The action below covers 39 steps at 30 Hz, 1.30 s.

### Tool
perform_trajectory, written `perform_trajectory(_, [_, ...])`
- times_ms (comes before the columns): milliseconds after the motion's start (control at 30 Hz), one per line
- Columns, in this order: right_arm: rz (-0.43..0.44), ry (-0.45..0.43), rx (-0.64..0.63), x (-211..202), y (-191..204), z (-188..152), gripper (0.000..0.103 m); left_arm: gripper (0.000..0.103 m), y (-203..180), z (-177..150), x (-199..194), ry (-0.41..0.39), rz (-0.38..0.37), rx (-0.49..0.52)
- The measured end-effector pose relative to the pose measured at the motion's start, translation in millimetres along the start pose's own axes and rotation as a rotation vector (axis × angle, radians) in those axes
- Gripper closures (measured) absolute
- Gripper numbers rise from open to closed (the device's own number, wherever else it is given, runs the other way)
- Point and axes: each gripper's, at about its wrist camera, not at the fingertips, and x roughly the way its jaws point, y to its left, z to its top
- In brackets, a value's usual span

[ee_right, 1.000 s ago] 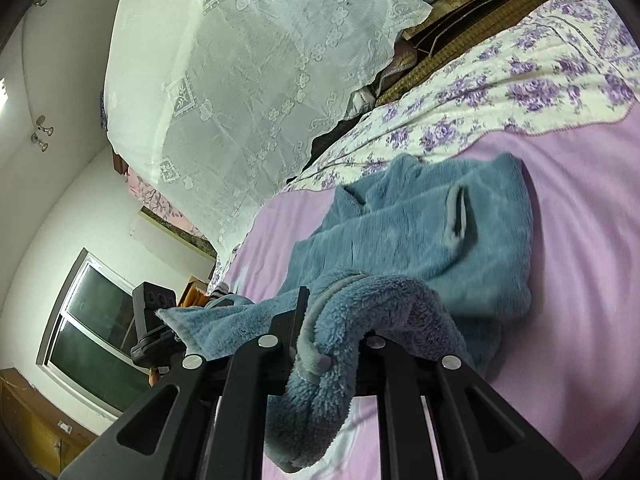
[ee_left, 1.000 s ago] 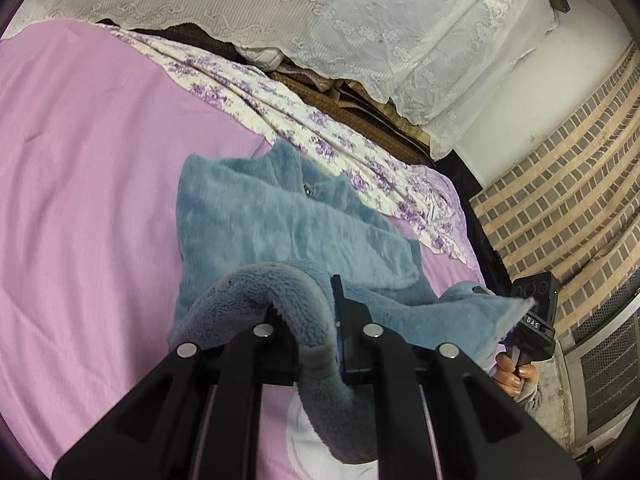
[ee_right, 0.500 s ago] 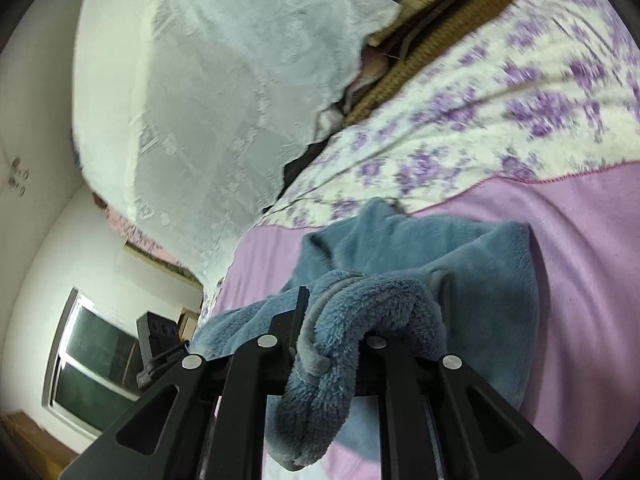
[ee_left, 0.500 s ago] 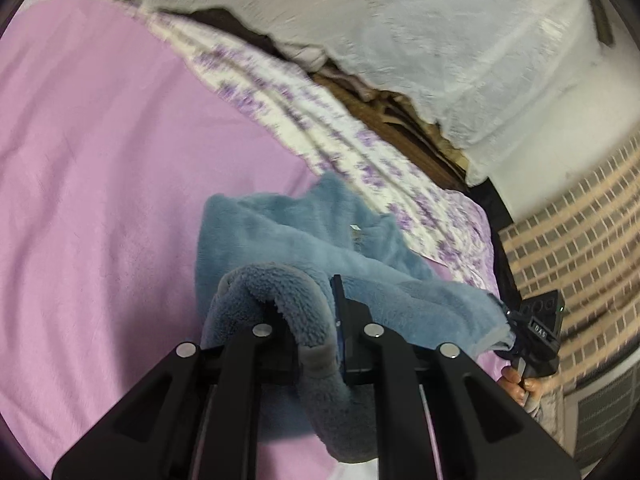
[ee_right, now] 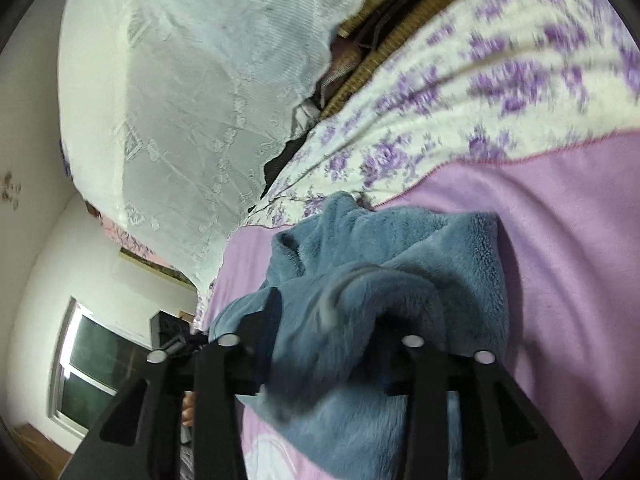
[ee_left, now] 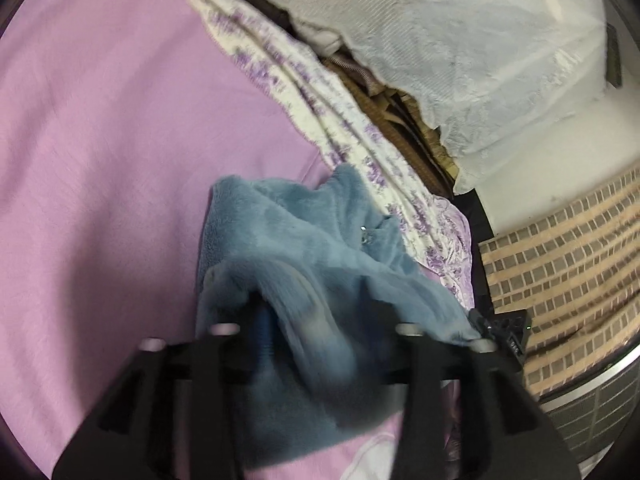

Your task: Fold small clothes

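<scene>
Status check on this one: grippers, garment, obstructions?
Left gripper and right gripper jaws opening, fleece between them. Blue fleece garment bunched on pink sheet, fold unfinished. Nothing blocking.

Bare pink bedsheet (ee_left: 100, 160) lies open beside the fluffy blue fleece garment (ee_left: 304, 248); beyond it, a rumpled purple-flowered white quilt (ee_left: 340, 128) blocks passage.

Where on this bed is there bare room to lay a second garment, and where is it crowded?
Free: the pink sheet left of the blue fleece garment, bordered above by the floral quilt; also the strip right of it in the right wrist view. Crowded: around both opening grippers, fleece still between their jaws.
</scene>
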Motion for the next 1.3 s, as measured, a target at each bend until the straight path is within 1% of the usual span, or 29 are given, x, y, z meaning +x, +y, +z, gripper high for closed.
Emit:
perform_trajectory(67, [0.005,-0.020,-0.019,-15,5,-3,0.058,0.036,-7,-2,-15,-0.040,-0.004,0.022])
perform_trajectory(133, [-0.013,-0.060,-0.034,-32,6,-8,0.058,0.036,-10,-4,-30,-0.067,-0.005,0.037])
perform_trajectory(233, [-0.079,-0.093,-0.098,-49,10,-21,0.059,0.036,-10,-10,-40,-0.083,0.044,0.053])
perform_trajectory(267, [-0.105,-0.097,-0.130,-52,13,-27,0.063,0.036,-10,-14,-40,-0.078,0.075,0.069])
perform_trajectory(300, [-0.126,-0.097,-0.161,-54,16,-34,0.068,0.036,-11,-17,-39,-0.069,0.097,0.086])
perform_trajectory(367, [-0.146,-0.084,-0.222,-56,23,-46,0.072,0.036,-13,-26,-37,-0.048,0.141,0.127])
perform_trajectory(433, [-0.156,-0.068,-0.283,-54,32,-55,0.072,0.036,-16,-35,-39,-0.047,0.169,0.169])
perform_trajectory(467, [-0.162,-0.058,-0.319,-52,38,-59,0.072,0.036,-18,-40,-44,-0.059,0.188,0.198])
perform_trajectory(600, [-0.190,-0.033,-0.405,-42,51,-72,0.072,0.035,-16,-50,-64,-0.086,0.206,0.230])
perform_trajectory(633, [-0.211,-0.026,-0.429,-39,53,-75,0.072,0.035,-15,-51,-66,-0.088,0.213,0.233])
perform_trajectory(667, [-0.229,-0.024,-0.447,-36,56,-77,0.072,0.035,-14,-53,-66,-0.086,0.240,0.241])
perform_trajectory(733, [-0.292,-0.020,-0.513,-29,63,-84,0.071,0.035,-16,-56,-61,-0.077,0.289,0.263])
perform_trajectory(833, [-0.369,0.002,-0.614,-14,74,-94,0.071,0.035,-29,-62,-40,-0.047,0.366,0.337])
perform_trajectory(867, [-0.383,0.009,-0.639,-11,76,-96,0.071,0.035,-38,-66,-32,-0.048,0.418,0.390])
perform_trajectory(967, [-0.424,0.049,-0.720,7,85,-99,0.070,0.034,-55,-69,-16,-0.058,0.531,0.507])
perform_trajectory(1033, [-0.431,0.079,-0.736,21,87,-94,0.067,0.031,-60,-63,-11,-0.067,0.556,0.533])
perform_trajectory(1100, [-0.432,0.098,-0.727,40,88,-78,0.066,0.027,-62,-45,-7,-0.098,0.574,0.506])
perform_trajectory(1133, [-0.428,0.094,-0.706,48,88,-69,0.065,0.025,-61,-34,-6,-0.120,0.586,0.475])
perform_trajectory(1167, [-0.427,0.073,-0.664,56,86,-53,0.064,0.021,-57,-14,-3,-0.150,0.597,0.400])
perform_trajectory(1233, [-0.442,0.015,-0.564,68,78,-25,0.064,0.021,-42,15,-2,-0.171,0.573,0.239])
perform_trajectory(1267, [-0.439,-0.010,-0.497,72,71,-12,0.064,0.021,-26,29,-2,-0.164,0.518,0.116])
perform_trajectory(1300, [-0.433,-0.025,-0.457,73,67,-5,0.064,0.021,-14,35,-3,-0.155,0.464,0.038])
